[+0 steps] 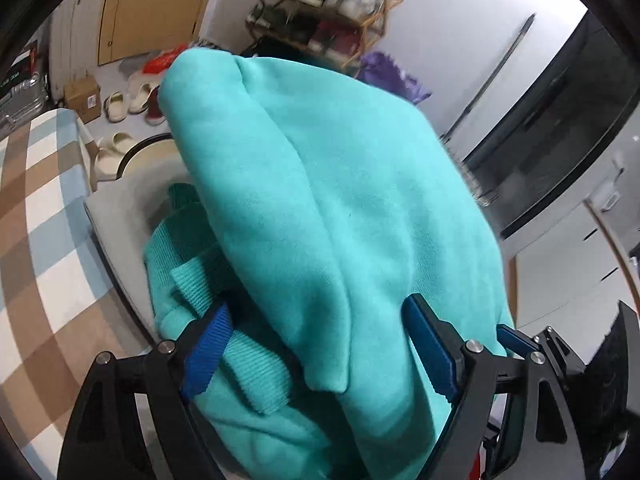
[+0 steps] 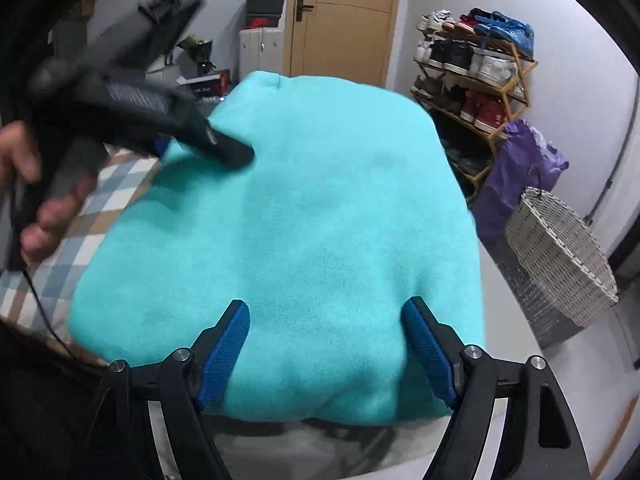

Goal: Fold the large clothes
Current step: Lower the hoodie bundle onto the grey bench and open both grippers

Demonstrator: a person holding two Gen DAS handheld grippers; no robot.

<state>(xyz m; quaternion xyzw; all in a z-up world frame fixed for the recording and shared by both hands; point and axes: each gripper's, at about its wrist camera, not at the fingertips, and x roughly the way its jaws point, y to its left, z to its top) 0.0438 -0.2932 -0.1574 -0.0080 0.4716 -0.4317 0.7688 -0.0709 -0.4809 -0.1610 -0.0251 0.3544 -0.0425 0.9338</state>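
Left wrist view alone showed ribbed cuffs of the turquoise fleece sweatshirt (image 1: 312,200), bunched on a grey round table (image 1: 120,216) beside a checked brown-and-blue cloth (image 1: 40,208). Left gripper (image 1: 316,344) fingers stood apart astride a fold. Right wrist view alone showed the right gripper (image 2: 326,344) equally spread, a wicker basket (image 2: 560,256), and a wooden shoe rack (image 2: 480,80). No legible writing.

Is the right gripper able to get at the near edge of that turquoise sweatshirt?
Probably yes: the right gripper stands open astride the turquoise sweatshirt, nothing between them; the left gripper is off at the far corner.
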